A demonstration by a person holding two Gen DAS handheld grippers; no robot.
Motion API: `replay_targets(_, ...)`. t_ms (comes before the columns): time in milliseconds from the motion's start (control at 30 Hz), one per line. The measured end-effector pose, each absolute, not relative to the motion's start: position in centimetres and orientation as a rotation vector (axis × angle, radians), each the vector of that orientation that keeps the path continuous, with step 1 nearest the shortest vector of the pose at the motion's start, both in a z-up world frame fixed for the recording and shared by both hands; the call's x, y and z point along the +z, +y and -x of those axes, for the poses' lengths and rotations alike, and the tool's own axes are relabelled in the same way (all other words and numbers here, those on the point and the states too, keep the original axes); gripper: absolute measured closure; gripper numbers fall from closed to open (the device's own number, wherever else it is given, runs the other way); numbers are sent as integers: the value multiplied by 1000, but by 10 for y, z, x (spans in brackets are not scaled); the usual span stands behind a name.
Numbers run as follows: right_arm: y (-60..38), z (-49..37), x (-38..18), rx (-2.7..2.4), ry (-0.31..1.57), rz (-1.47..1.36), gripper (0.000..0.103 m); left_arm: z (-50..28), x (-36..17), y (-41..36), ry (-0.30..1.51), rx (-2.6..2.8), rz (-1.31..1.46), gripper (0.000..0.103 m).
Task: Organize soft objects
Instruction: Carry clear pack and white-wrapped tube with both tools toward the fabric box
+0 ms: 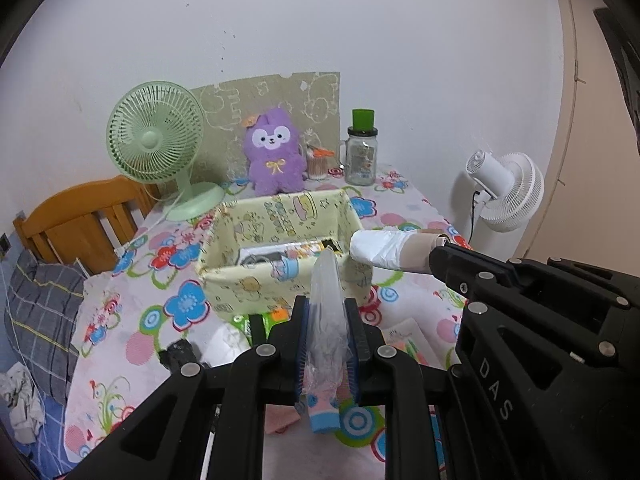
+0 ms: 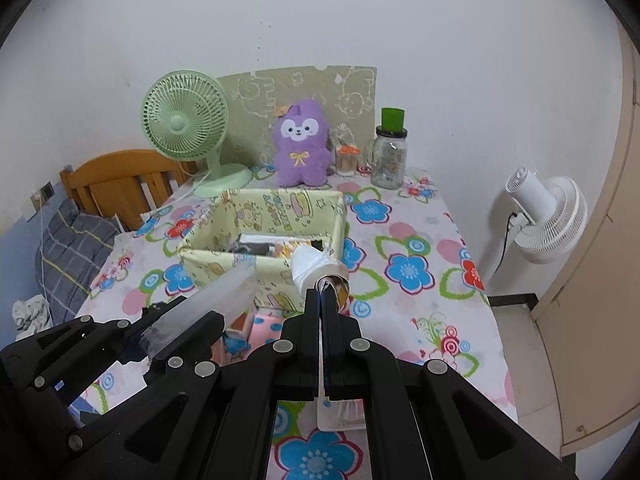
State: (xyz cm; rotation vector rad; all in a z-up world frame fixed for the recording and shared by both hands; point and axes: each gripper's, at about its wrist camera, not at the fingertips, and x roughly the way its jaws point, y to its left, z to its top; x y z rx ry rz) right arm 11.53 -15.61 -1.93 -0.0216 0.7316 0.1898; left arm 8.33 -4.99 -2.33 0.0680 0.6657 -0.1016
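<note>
The left claw [image 1: 327, 344] is pinching a clear plastic-wrapped bundle [image 1: 326, 312], the right claw [image 2: 323, 312] is pinching a white bag roll [image 2: 316, 266], both pointing lengthwise toward the yellow fabric bin [image 2: 280, 204] directly ahead.

Black plastic tongs [image 1: 327, 344], silver round screws, blue ribbed pads [image 1: 303, 344], white "DAS" lettering

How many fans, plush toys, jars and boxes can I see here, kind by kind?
Fans: 2, the green desk fan and the white fan
Plush toys: 1, purple plush toy
Glass jars: 1, green-topped jar
Fabric boxes: 1, yellow box
Total: 5
</note>
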Motion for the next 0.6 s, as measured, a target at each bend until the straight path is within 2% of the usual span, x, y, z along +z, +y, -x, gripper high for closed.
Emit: replay_targets(600,-136,-170,-16,206,732,21,99,-135,-17,-32,650,-86,-72,88)
